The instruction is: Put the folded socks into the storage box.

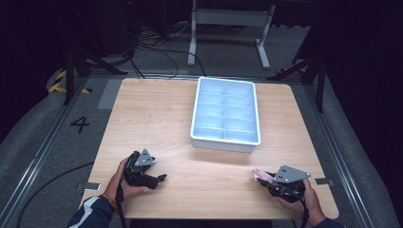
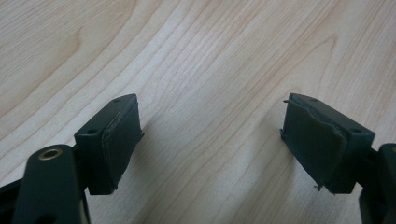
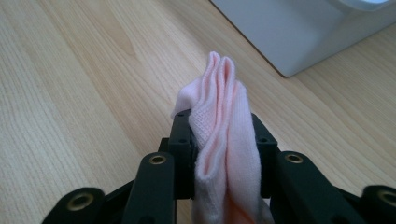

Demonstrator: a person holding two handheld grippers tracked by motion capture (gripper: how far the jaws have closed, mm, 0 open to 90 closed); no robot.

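Sock (image 3: 224,116) – pink, folded into several layers – was pinched between the jaws of the right gripper (image 3: 224,140), with the pads pressed on it from both sides. Its folded edge stood up past the jaw tips, and the rest hung down between the gripper's arms. In the high view the right gripper (image 1: 266,179) sat at the near right of the table (image 1: 152,114), held in the person's right hand (image 1: 309,199), and the sock (image 1: 259,174) showed as a small pink patch at its front, low over the wood. Whether the sock touched the table could not be told.

The left gripper (image 2: 210,135) had its jaws spread wide, with bare wood grain between them and nothing held. In the high view it (image 1: 159,178) lay at the near left of the table in the left hand (image 1: 124,183), well apart from the right one.

A white tray (image 1: 225,140) with two rows of compartments stood at the far middle of the table – its near corner (image 3: 299,42) showed just beyond the sock in the right gripper view.
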